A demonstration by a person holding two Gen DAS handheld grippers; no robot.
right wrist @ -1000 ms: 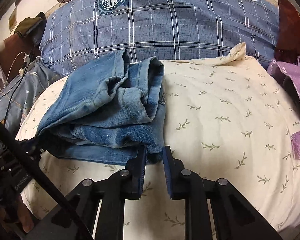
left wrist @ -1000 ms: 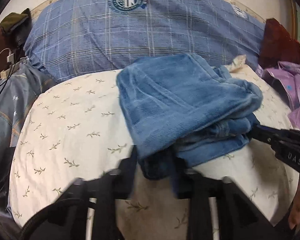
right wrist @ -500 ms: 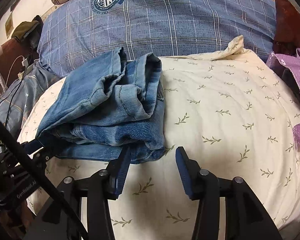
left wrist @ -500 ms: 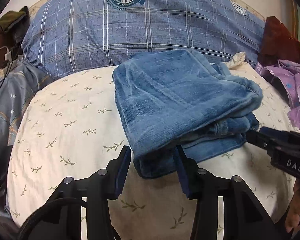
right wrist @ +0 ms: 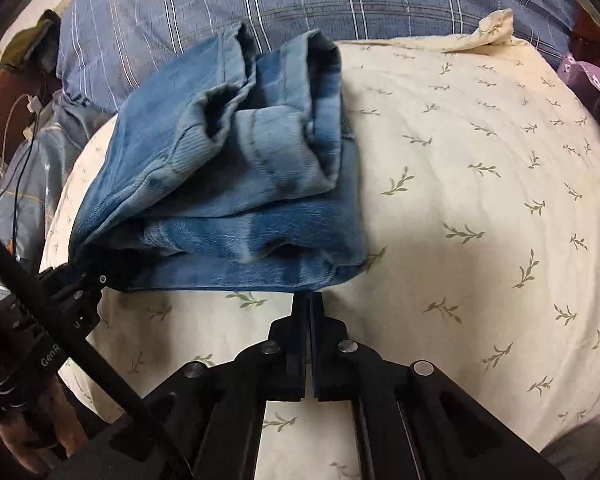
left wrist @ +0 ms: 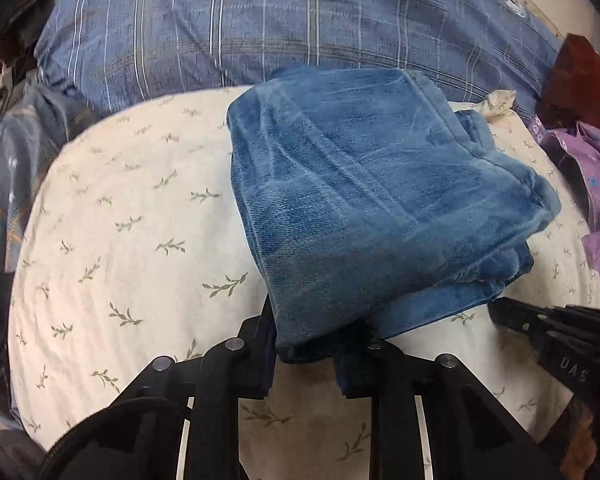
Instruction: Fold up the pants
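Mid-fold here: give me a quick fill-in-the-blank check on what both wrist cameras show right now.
1. The folded blue denim pants lie on a cream pillow printed with small ____ sprigs.
2. The left gripper has its fingers either side of the pants' near ____.
3. The right gripper has its fingers pressed ____.

Missing words: leaf; corner; together

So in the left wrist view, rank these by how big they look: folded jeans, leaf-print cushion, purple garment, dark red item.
1. leaf-print cushion
2. folded jeans
3. purple garment and dark red item: both cut off at the frame edge, so unranked.
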